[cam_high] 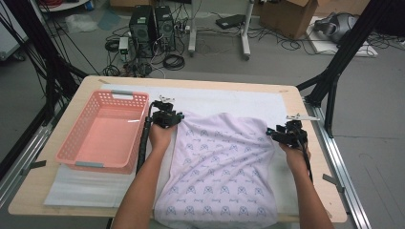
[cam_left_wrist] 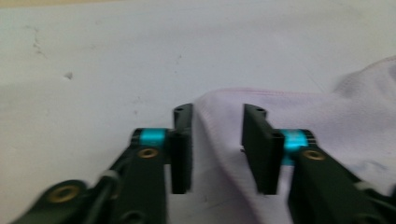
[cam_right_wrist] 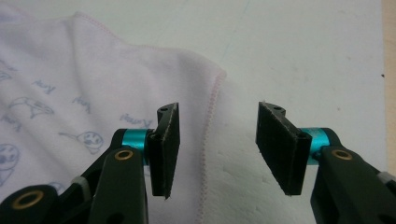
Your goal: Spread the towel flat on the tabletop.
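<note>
A pale lilac cloth (cam_high: 219, 162) with a small blue print lies spread on the white mat (cam_high: 229, 98), its near end hanging over the table's front edge. My left gripper (cam_high: 165, 102) is at the cloth's far left corner. In the left gripper view the jaws (cam_left_wrist: 215, 140) stand apart with a raised fold of the cloth (cam_left_wrist: 327, 116) between them, and the pads do not press on it. My right gripper (cam_high: 295, 119) is at the far right corner. Its jaws (cam_right_wrist: 217, 140) are open over the pink-stitched hem of the cloth (cam_right_wrist: 70, 93).
A pink plastic basket (cam_high: 76, 152) with nothing in it stands on the left of the table, close beside my left forearm. The wooden table edge (cam_high: 90, 83) frames the mat. Black frame posts, computers and cables stand on the floor beyond.
</note>
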Demonstrator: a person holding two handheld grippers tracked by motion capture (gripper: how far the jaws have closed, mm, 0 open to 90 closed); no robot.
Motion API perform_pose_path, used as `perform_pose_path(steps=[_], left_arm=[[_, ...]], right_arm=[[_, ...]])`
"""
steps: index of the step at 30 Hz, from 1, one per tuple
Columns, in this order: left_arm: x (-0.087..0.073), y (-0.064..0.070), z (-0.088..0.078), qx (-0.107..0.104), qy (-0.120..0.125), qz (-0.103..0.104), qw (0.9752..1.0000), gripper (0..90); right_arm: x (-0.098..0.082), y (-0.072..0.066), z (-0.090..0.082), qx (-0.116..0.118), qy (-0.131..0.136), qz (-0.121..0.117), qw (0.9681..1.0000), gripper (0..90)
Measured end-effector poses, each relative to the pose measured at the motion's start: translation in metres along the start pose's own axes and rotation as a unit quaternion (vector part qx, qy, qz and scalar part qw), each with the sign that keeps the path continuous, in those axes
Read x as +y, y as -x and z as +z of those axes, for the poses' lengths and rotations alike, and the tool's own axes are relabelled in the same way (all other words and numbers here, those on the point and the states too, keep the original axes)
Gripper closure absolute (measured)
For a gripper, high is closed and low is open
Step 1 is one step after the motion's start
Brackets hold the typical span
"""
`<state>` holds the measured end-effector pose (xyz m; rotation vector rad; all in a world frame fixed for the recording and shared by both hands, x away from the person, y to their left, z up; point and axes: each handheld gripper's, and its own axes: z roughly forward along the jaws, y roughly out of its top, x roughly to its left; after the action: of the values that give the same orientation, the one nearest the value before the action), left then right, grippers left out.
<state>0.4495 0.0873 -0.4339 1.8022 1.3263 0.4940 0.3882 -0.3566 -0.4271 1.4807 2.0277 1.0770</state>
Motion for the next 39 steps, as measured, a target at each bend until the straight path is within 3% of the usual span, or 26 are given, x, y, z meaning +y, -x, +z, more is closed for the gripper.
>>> perform_pose_path(steps=[5,7,8,9,10,11,13,14,15,17,18,20,23,25,26,27,28,29,32,36,38,39], left_arm=[[-0.003,0.001,0.004,-0.019,-0.026,-0.001,0.9995,49.1],[-0.007,0.003,0.011,-0.027,-0.043,0.005,0.9987,49.8],[-0.008,0.005,0.011,-0.019,-0.040,0.018,0.9989,50.0],[-0.008,0.007,0.011,-0.008,-0.041,0.031,0.9986,55.0],[-0.007,0.007,0.010,-0.008,-0.042,0.045,0.9981,66.4],[-0.007,0.006,0.010,-0.011,-0.043,0.044,0.9980,84.3],[-0.005,0.007,0.010,0.015,-0.030,0.042,0.9986,87.1],[-0.004,0.007,0.009,0.027,-0.016,0.036,0.9989,87.7],[-0.002,0.005,0.008,0.038,-0.001,0.028,0.9989,88.0],[0.004,0.004,0.003,0.063,0.031,0.019,0.9973,88.2],[0.007,0.002,0.000,0.072,0.051,0.014,0.9960,88.2],[0.012,-0.001,-0.008,0.079,0.082,0.005,0.9934,88.3],[0.013,-0.003,-0.012,0.083,0.097,0.015,0.9917,88.1],[0.011,-0.006,-0.009,0.075,0.087,0.013,0.9933,87.2],[0.009,-0.007,-0.007,0.073,0.080,0.009,0.9940,82.4],[0.007,-0.009,-0.004,0.068,0.066,-0.002,0.9955,67.8],[0.005,-0.011,-0.001,0.061,0.051,-0.017,0.9967,54.0],[0.002,-0.012,0.001,0.056,0.037,-0.023,0.9975,48.5],[-0.003,-0.012,0.006,0.043,0.006,-0.012,0.9990,45.1],[-0.007,-0.008,0.009,0.028,-0.030,-0.004,0.9992,43.5],[-0.007,-0.006,0.009,0.031,-0.032,0.004,0.9990,43.9],[-0.007,-0.005,0.008,0.026,-0.033,0.011,0.9991,48.9]], right_arm=[[-0.001,0.006,0.006,-0.001,0.009,0.023,0.9997,50.5],[-0.002,0.007,0.012,0.003,0.006,0.026,0.9996,51.5],[-0.002,0.007,0.016,0.003,-0.001,0.023,0.9997,51.4],[-0.002,0.007,0.020,0.003,-0.008,0.016,0.9998,51.5],[-0.002,0.007,0.023,0.002,-0.013,0.016,0.9998,51.9],[-0.002,0.006,0.028,0.003,-0.021,0.013,0.9997,53.1],[0.001,0.002,0.033,-0.020,-0.028,-0.023,0.9991,65.3],[0.004,0.001,0.036,-0.019,-0.033,-0.043,0.9983,80.6],[0.008,0.001,0.038,-0.006,-0.041,-0.053,0.9977,86.6],[0.017,-0.001,0.042,-0.024,-0.054,-0.074,0.9955,87.4],[0.021,-0.001,0.043,-0.031,-0.047,-0.074,0.9957,87.4],[0.029,0.003,0.042,-0.027,-0.012,-0.046,0.9985,87.4],[0.039,0.003,0.039,-0.032,0.032,-0.037,0.9983,87.3],[0.044,0.000,0.038,-0.043,0.058,-0.043,0.9965,87.2],[0.044,-0.001,0.040,-0.049,0.060,-0.046,0.9960,86.4],[0.043,-0.002,0.043,-0.054,0.053,-0.047,0.9960,81.4],[0.042,-0.001,0.048,-0.061,0.038,-0.042,0.9966,69.8],[0.041,0.000,0.051,-0.066,0.025,-0.031,0.9970,61.9],[0.037,0.005,0.051,-0.051,0.015,0.004,0.9986,56.5],[0.038,0.008,0.045,-0.038,0.004,0.006,0.9992,56.1],[0.037,0.008,0.042,-0.031,-0.002,0.001,0.9995,56.2],[0.035,0.008,0.040,-0.030,-0.002,-0.005,0.9995,56.8]])
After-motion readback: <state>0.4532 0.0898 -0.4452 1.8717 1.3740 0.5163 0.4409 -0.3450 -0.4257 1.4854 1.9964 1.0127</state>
